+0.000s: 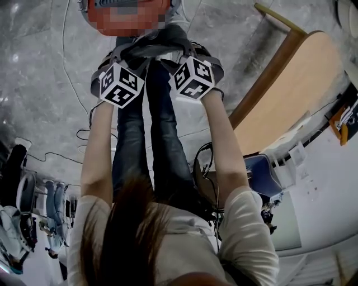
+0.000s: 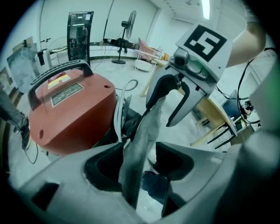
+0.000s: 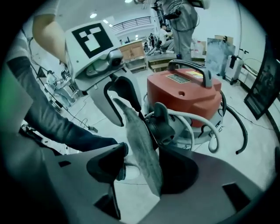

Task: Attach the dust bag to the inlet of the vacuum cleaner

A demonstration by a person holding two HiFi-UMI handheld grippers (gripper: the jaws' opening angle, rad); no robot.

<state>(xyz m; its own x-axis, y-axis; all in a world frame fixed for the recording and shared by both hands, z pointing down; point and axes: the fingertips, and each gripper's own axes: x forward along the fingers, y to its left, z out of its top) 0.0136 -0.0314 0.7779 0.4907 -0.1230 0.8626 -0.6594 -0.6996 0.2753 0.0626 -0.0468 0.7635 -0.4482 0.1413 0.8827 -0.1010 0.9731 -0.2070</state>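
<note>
head: steeply down | gripper views: close, opposed, share vacuum cleaner (image 2: 72, 109)

Left tool (image 1: 127, 58), right tool (image 1: 189, 51) side by side, red vacuum cleaner (image 1: 93, 15) beyond, wooden table (image 1: 302, 84) at right

Far beyond the left claw (image 2: 138, 164), a standing fan (image 2: 127, 33) rises at the back of the room. A tall black panel (image 2: 80, 37) stands to its left and a pink chair (image 2: 148, 46) to its right. Right of that claw is a wooden table (image 2: 217, 114) on dark legs, with a blue box (image 1: 263, 174) beside it. Beyond the right claw (image 3: 144, 168), a person (image 3: 183, 19) stands near wooden cabinets (image 3: 133, 52). A grey marbled floor (image 1: 39, 84) lies under both claws.
</note>
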